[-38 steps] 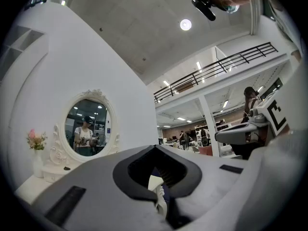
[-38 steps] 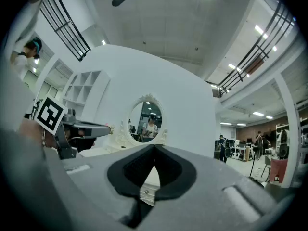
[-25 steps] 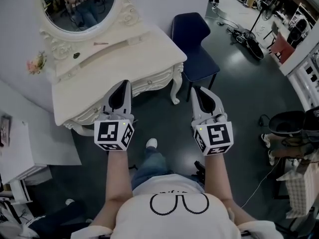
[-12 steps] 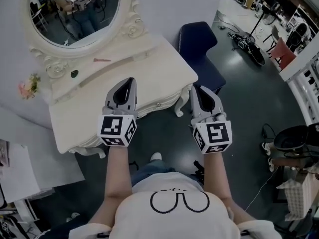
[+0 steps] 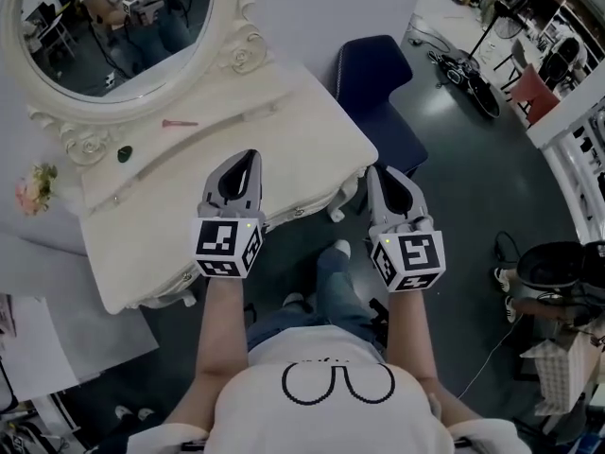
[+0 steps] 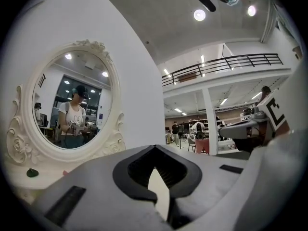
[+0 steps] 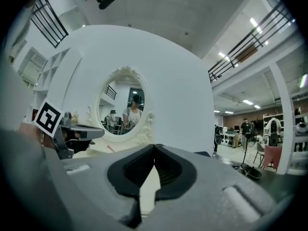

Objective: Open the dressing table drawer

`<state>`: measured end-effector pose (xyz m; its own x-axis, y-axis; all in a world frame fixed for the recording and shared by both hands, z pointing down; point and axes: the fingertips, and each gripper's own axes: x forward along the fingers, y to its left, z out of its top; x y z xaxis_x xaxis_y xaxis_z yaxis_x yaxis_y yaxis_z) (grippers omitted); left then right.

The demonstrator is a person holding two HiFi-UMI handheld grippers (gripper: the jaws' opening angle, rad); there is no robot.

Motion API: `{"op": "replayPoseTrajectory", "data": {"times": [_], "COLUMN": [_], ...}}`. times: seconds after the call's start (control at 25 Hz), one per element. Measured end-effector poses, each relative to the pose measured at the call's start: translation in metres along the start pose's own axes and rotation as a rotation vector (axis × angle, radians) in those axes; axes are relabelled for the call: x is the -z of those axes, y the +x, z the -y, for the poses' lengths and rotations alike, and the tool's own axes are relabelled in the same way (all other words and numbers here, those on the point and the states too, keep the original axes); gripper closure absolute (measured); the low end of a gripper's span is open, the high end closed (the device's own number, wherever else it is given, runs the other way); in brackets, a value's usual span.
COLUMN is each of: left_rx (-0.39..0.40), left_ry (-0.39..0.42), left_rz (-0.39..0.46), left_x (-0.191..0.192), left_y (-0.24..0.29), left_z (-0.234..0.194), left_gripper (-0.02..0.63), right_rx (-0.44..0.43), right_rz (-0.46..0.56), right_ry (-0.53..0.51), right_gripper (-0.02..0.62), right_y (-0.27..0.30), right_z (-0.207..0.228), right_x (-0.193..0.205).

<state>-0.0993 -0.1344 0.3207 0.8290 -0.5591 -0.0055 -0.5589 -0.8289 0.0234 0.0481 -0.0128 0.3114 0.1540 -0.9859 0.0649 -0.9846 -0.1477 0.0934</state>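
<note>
- The white dressing table (image 5: 284, 102) stands against the wall, with its oval mirror (image 5: 104, 26) on top.
- A dark blue chair (image 5: 378, 83) sits just beside it.
- The drawer (image 5: 301, 211) lies flush in the table's front, between the grippers.
- The left gripper (image 5: 249, 157) points at the table's front edge, jaws together, empty.
- The right gripper (image 5: 379, 172) is near the table's corner, jaws likewise closed on nothing.

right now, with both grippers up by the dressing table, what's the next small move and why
Probably lower the left gripper to the drawer front and open its jaws there. Both it and the right gripper have their jaws together and hold nothing. The left one hangs over the front edge of the dressing table, and the drawer looks closed and untouched.
</note>
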Motion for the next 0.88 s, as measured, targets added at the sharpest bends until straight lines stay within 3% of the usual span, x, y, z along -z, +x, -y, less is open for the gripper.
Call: {"op": "replayPoseTrajectory", "data": {"times": [0.24,0.6,0.68,0.76,0.88], "left_rx": [-0.035,-0.237,-0.28,-0.311,-0.373], "left_ry": [0.005,-0.058,-0.08,-0.101,-0.11], "left_rz": [-0.059,-0.135,-0.151,-0.175,-0.207], "left_x": [0.031,0.074,0.083,0.094,0.111], "left_y": [0.06,0.164,0.185,0.207,0.23], "left_z": [-0.008,-0.044,-0.053,-0.06,-0.07], "left_gripper": [0.607,0.606,0.554,0.456,0.442], "right_rx": [-0.047,-0.187,-0.218,-0.251,-0.324], "right_rz": [0.008,-0.017,-0.025,-0.032,-0.058], "right_ry": [0.037,0.039,0.036,0.033,0.014], "right_gripper": [0.598,0.598,0.598,0.598,0.598], "right_y": [0.069,0.19,0.217,0.244,0.279], "right_z": [0.037,0.101,0.115,0.127,0.135], "right_x": [0.014,0.027,0.029,0.031,0.041]}}
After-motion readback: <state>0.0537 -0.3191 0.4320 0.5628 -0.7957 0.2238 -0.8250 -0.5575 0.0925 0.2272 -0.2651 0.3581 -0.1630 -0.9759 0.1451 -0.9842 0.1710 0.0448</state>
